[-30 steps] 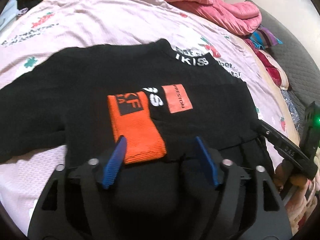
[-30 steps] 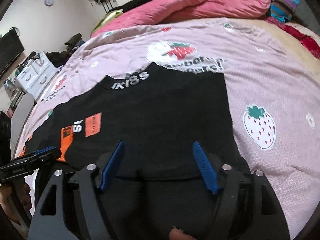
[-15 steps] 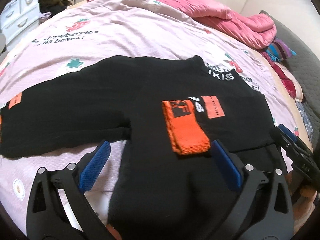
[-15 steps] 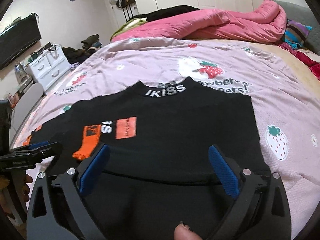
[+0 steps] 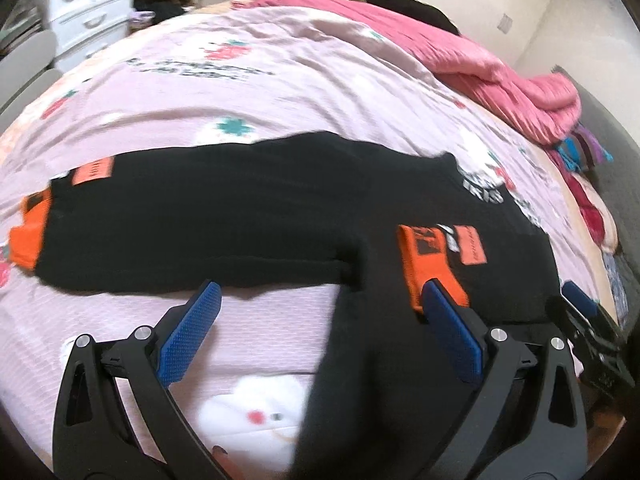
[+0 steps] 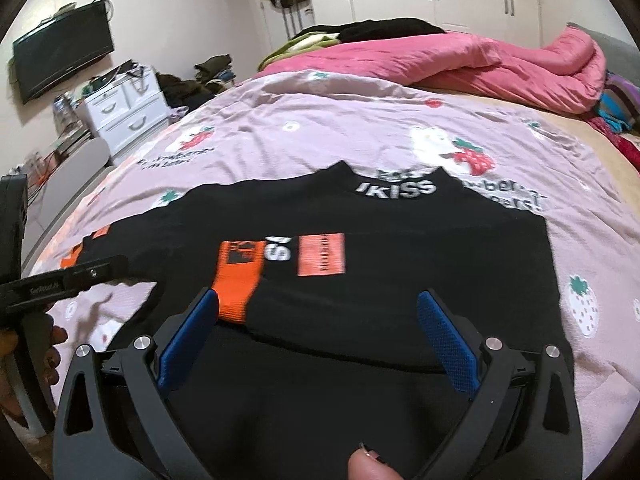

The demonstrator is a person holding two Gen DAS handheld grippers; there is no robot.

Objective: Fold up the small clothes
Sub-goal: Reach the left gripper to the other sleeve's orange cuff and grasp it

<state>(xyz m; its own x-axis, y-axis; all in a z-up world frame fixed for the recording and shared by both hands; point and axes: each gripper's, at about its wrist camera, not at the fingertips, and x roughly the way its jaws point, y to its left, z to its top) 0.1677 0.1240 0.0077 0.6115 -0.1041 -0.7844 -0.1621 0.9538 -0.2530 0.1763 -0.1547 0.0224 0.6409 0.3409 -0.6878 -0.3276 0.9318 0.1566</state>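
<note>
Filling most of both views, one bed [image 6: 280,128] with a lilac strawberry-print sheet carries everything. One pink duvet [image 6: 460,60] is bunched along the upper right of the right-wrist frame, with dark clothes heaped behind it. One black sweater [image 6: 400,288] lies flat across the middle of the frame, its collar lettering toward the top; one sleeve is folded across the chest, its orange cuff [image 6: 236,280] just left of centre, while the other sleeve [image 5: 192,220] stretches out to the left edge of the left-wrist frame. One white drawer unit [image 6: 124,108] and one wall-mounted television [image 6: 60,48] sit at the upper left. Two claws show: the left claw [image 5: 320,320] is spread wide and released above the sheet and sweater's side, its right finger overlapping the cuff; the right claw [image 6: 320,320] is likewise released over the sweater's lower half.
</note>
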